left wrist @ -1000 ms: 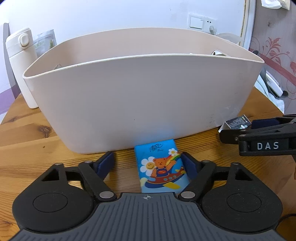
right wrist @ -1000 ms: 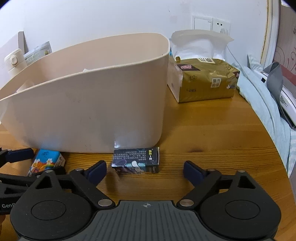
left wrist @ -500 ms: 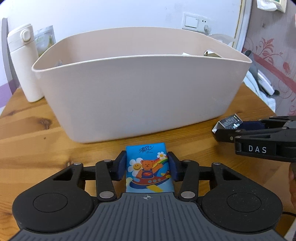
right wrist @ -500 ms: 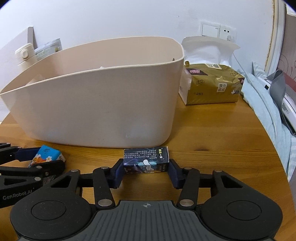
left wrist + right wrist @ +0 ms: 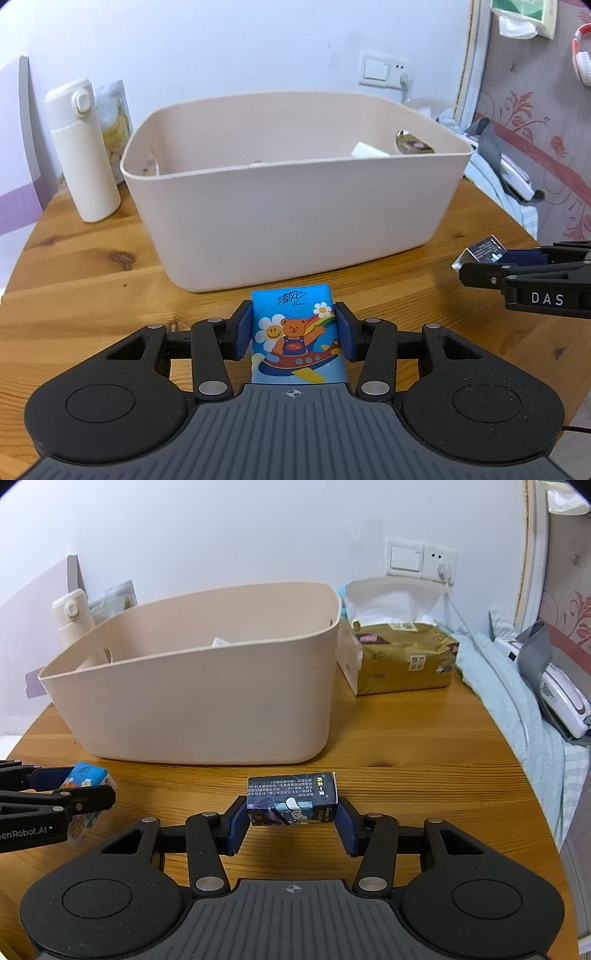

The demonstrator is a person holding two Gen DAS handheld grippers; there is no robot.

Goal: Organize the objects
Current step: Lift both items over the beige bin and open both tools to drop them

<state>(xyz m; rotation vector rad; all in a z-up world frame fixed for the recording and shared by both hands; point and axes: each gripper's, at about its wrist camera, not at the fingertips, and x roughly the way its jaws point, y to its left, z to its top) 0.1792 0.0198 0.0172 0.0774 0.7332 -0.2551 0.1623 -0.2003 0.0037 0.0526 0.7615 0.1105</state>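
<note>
My left gripper (image 5: 293, 330) is shut on a blue tissue pack (image 5: 295, 332) with a cartoon bear, held above the wooden table in front of the beige bin (image 5: 295, 218). My right gripper (image 5: 291, 818) is shut on a small dark box (image 5: 291, 799), also lifted in front of the bin (image 5: 207, 705). In the left wrist view the right gripper (image 5: 480, 260) and its box (image 5: 484, 251) show at the right. In the right wrist view the left gripper (image 5: 74, 786) and the tissue pack (image 5: 86, 775) show at the left. The bin holds several items, mostly hidden.
A white thermos (image 5: 83, 151) and a snack bag (image 5: 114, 125) stand left of the bin. A gold tissue package (image 5: 402, 657) sits right of it. A bed with light blue bedding (image 5: 517, 709) lies past the table's right edge.
Both grippers closed on their objects, then lifted and pulled back from the bin, so the bin's inside now shows.
</note>
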